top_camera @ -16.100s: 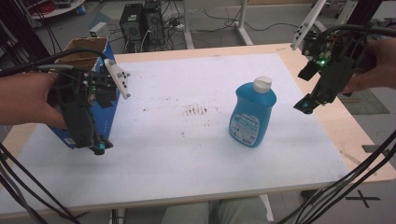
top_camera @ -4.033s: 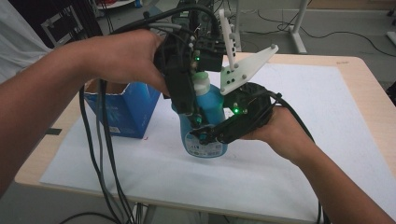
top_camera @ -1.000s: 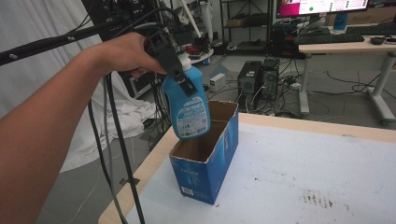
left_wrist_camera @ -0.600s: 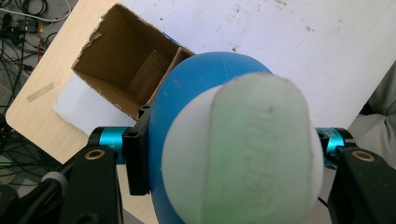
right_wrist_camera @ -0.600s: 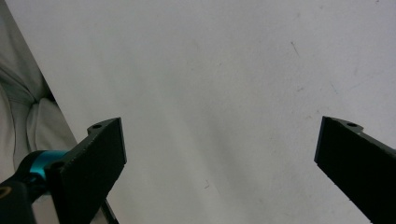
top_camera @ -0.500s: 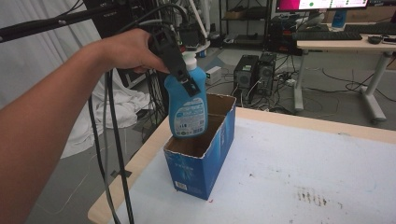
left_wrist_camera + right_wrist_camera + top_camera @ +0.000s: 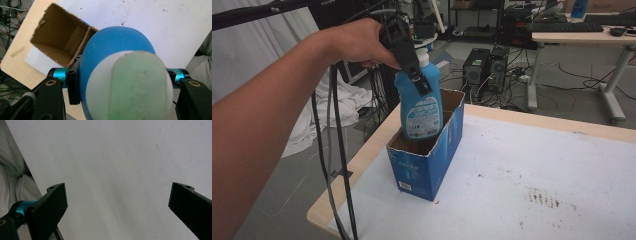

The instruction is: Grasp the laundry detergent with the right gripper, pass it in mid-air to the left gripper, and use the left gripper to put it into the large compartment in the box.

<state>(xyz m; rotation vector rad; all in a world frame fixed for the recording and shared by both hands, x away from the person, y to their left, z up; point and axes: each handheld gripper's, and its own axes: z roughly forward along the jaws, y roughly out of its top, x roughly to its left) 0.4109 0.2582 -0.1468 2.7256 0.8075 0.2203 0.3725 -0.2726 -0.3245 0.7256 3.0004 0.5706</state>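
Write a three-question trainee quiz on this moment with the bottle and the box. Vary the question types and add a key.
1. True or false: the bottle lies flat on the table.
2. The left hand-held gripper is: A) open, B) shut on the bottle, C) shut on the box.
3. Fill in: the right hand-held gripper is ____ over the table.

Key: 1 false, it is upright with its base in the box's open top. 2 B. 3 open.
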